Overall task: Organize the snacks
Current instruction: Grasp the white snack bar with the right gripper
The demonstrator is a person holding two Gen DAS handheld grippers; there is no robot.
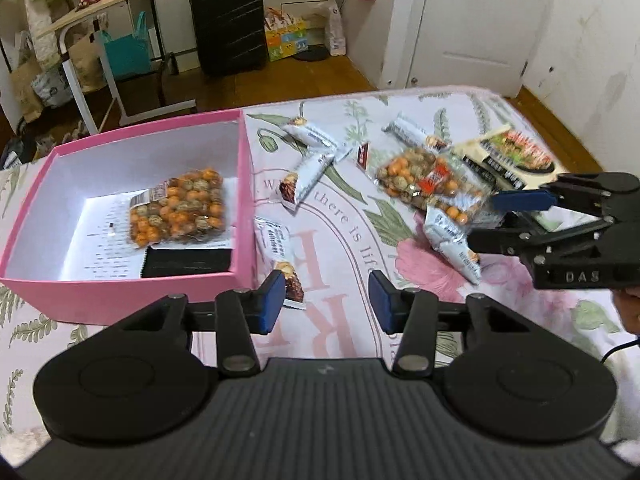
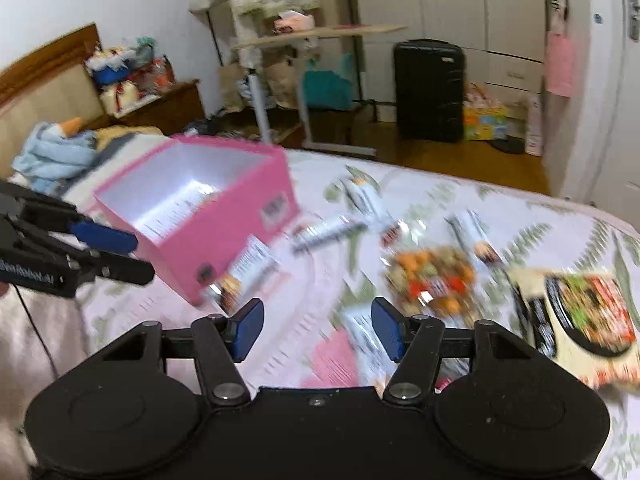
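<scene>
Floral bedspread, pink box, scattered snack packets, both tongs empty

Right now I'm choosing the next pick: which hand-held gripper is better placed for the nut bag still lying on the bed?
Right. In the left wrist view the right hand-held gripper sits open at the edge of the nut bag, while the left hand-held gripper hangs open by the pink box.
</scene>
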